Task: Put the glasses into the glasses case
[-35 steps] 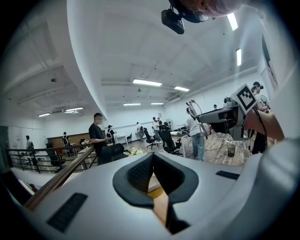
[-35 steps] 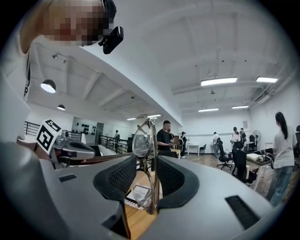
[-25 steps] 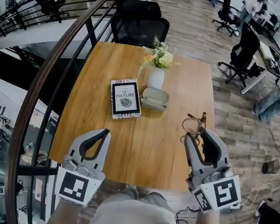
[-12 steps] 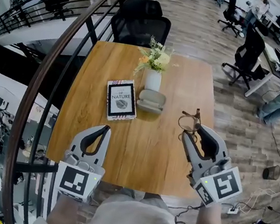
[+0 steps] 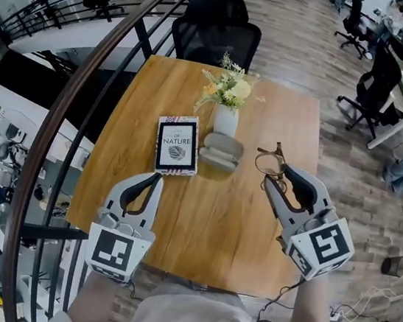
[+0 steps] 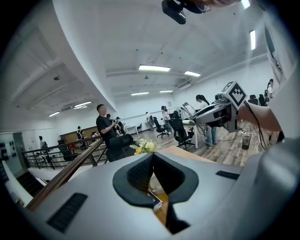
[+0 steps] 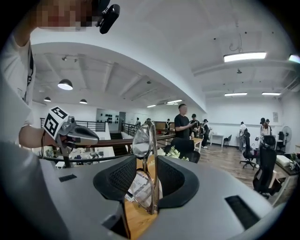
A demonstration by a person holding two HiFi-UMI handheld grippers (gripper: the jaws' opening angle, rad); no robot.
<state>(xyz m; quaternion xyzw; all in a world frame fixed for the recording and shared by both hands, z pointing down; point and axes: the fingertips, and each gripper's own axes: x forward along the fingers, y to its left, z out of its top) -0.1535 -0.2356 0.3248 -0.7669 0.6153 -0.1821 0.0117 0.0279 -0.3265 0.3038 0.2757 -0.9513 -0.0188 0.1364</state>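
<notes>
The glasses (image 5: 270,163), thin metal frames with clear lenses, hang above the right part of the wooden table (image 5: 252,223), with my right gripper (image 5: 273,177) shut on them. In the right gripper view the glasses (image 7: 142,138) stand on edge between the pads of the right gripper (image 7: 146,159). The grey glasses case (image 5: 221,153) lies near the table's middle, to the left of the glasses, and I cannot tell whether its lid is up. My left gripper (image 5: 156,178) is shut and empty near the front left, just below a book; in its own view the left gripper (image 6: 152,157) holds nothing.
A book (image 5: 178,143) lies just left of the case. A white vase of flowers (image 5: 225,116) stands right behind the case. A black office chair (image 5: 218,34) is at the table's far side. A curved railing (image 5: 76,102) runs along the left.
My right gripper has carried the glasses forward over the table, now about level with the case. The left gripper has hardly moved.
</notes>
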